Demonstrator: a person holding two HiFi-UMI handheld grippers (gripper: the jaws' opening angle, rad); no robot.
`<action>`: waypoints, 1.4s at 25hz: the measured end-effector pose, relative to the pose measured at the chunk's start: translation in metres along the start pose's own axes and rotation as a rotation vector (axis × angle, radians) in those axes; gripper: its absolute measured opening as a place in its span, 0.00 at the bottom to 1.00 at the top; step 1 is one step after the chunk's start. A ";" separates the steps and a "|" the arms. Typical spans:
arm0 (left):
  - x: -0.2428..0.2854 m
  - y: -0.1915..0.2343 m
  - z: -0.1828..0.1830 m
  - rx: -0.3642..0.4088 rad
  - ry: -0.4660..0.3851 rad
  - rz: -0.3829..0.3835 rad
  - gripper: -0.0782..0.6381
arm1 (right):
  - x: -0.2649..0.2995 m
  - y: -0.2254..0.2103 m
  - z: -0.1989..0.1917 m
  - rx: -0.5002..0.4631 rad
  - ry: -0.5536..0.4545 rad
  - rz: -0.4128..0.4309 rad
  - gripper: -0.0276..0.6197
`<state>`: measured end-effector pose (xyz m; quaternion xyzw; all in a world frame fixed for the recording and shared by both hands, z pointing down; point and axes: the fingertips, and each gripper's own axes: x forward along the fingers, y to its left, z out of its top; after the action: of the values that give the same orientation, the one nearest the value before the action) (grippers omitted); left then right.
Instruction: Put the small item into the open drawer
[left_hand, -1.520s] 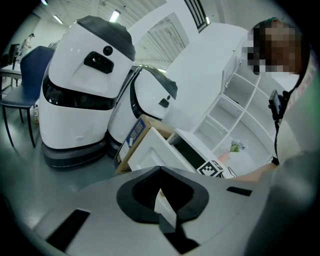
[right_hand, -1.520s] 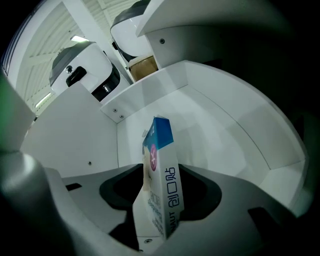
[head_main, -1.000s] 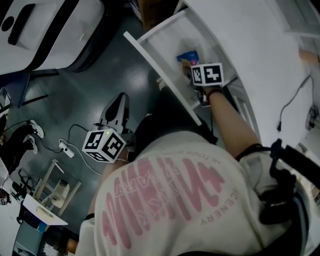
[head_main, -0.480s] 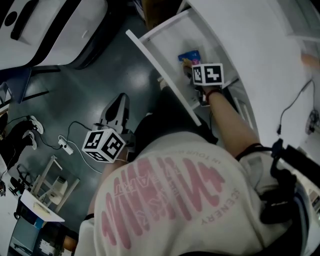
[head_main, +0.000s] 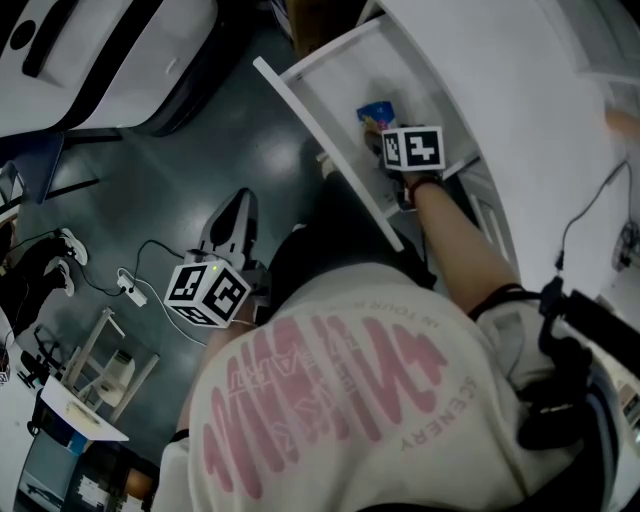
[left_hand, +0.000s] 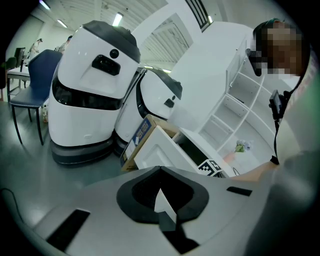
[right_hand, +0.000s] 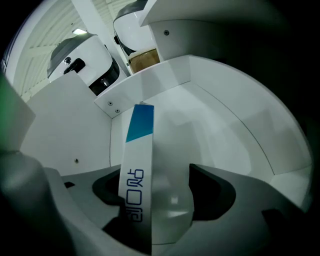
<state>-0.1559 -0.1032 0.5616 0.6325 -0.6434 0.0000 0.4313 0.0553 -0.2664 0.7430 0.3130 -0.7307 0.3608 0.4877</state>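
The small item is a white and blue box (right_hand: 137, 150). It stands on the floor of the open white drawer (right_hand: 150, 85), between the jaws of my right gripper (right_hand: 160, 192). Those jaws have just been opening, and the pads no longer press on the box. In the head view the box's blue end (head_main: 377, 111) shows just past the right gripper (head_main: 388, 138), which reaches down into the drawer (head_main: 320, 130). My left gripper (head_main: 233, 212) hangs over the grey floor beside the person's body. It is shut with nothing in it (left_hand: 161, 172).
Two large white robots (left_hand: 95, 85) stand beyond the drawer, with a cardboard box (left_hand: 140, 137) beside them. A white shelf unit (left_hand: 235, 115) rises above the drawer. A power strip and cables (head_main: 130, 297) lie on the floor at the left, near a small white stand (head_main: 90, 390).
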 end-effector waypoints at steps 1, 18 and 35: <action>-0.001 0.000 -0.001 -0.003 0.001 0.001 0.15 | -0.001 -0.001 0.000 0.001 -0.004 -0.004 0.58; -0.006 -0.001 0.003 0.010 -0.003 0.000 0.15 | -0.009 -0.005 0.006 -0.047 -0.047 -0.065 0.60; -0.006 0.003 0.011 0.012 -0.021 -0.014 0.15 | -0.021 -0.006 0.016 -0.027 -0.098 -0.091 0.62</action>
<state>-0.1656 -0.1033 0.5531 0.6396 -0.6432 -0.0059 0.4209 0.0592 -0.2804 0.7200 0.3565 -0.7437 0.3126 0.4713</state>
